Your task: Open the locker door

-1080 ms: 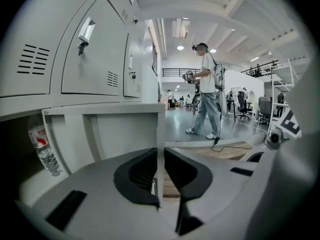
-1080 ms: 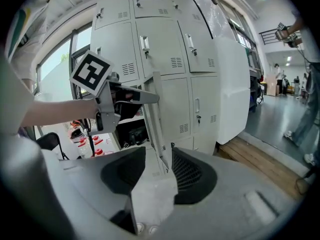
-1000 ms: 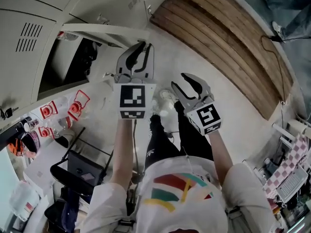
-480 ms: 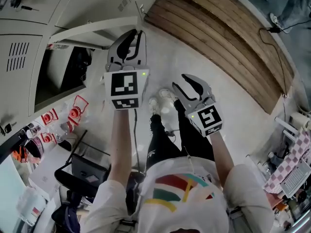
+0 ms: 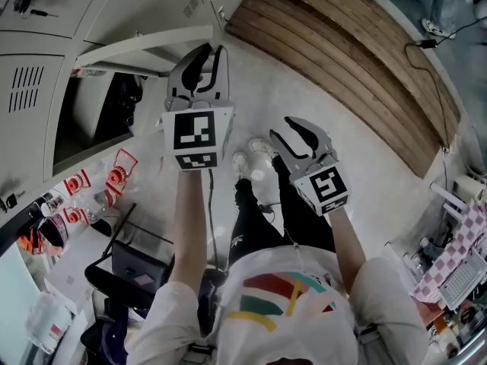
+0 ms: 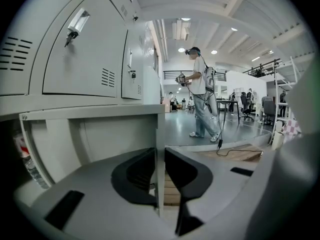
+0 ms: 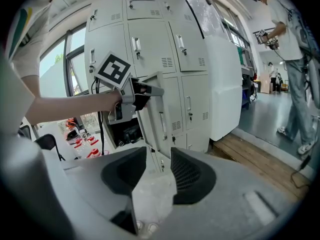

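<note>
Door (image 5: 144, 42) swung wider, pinched in left claw (image 5: 210, 55).

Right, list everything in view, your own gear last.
lockers: one bank, pale grey, upper left
locker door: one, pale grey, standing open
wooden platform: one, brown, upper right
red-labelled bottles: several, by the lockers at left
chair: one, black, lower left
another person: one, white top, standing far off
left gripper: grey, shut on the door's edge
right gripper: grey, jaws apart, just closing slightly, nothing between them
</note>
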{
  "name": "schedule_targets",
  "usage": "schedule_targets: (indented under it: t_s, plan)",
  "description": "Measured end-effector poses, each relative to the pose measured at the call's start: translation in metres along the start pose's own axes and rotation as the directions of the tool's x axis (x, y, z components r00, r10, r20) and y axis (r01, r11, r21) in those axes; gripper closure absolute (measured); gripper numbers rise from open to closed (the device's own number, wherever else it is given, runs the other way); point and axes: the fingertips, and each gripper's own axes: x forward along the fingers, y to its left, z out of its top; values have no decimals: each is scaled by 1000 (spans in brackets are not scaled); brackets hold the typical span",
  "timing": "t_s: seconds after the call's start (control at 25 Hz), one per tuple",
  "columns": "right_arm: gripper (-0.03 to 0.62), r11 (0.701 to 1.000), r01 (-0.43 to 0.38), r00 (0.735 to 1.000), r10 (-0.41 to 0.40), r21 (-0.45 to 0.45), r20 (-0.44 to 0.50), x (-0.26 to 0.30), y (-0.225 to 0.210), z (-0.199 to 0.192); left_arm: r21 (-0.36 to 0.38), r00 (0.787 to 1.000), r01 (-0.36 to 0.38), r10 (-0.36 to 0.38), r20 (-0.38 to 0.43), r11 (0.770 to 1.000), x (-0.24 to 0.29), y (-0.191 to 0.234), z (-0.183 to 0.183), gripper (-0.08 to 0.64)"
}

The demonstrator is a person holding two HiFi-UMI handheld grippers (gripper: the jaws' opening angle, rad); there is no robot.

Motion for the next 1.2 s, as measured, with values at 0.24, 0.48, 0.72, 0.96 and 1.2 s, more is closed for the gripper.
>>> schedule_targets:
  t_s: [0.24,0.48,0.72,0.96,1.2]
  plan:
    - [445,1000,-6,1000,6,-12,13,-4,7,5,6,1000,6,-6,8,1000,-2,-6,3,487]
    - [445,999,-18,1000,18,-27,20,-8,18,9,-17,1000,5,-4,7,1000,-13,-6,-2,448]
    - [446,998,-17,998,20,-53,58,-11,26,27,-37,1000,-20,20,16,999,-31,-3,0,448]
    - [446,992,28,989,-10,-120,146,-13,29,77,-62,995,-43,48,87,997,-66,5,35,449]
    - [527,975,112,960,-56,-193,274,-20,41,158,-55,978,-106,114,174,993,-123,17,83,483]
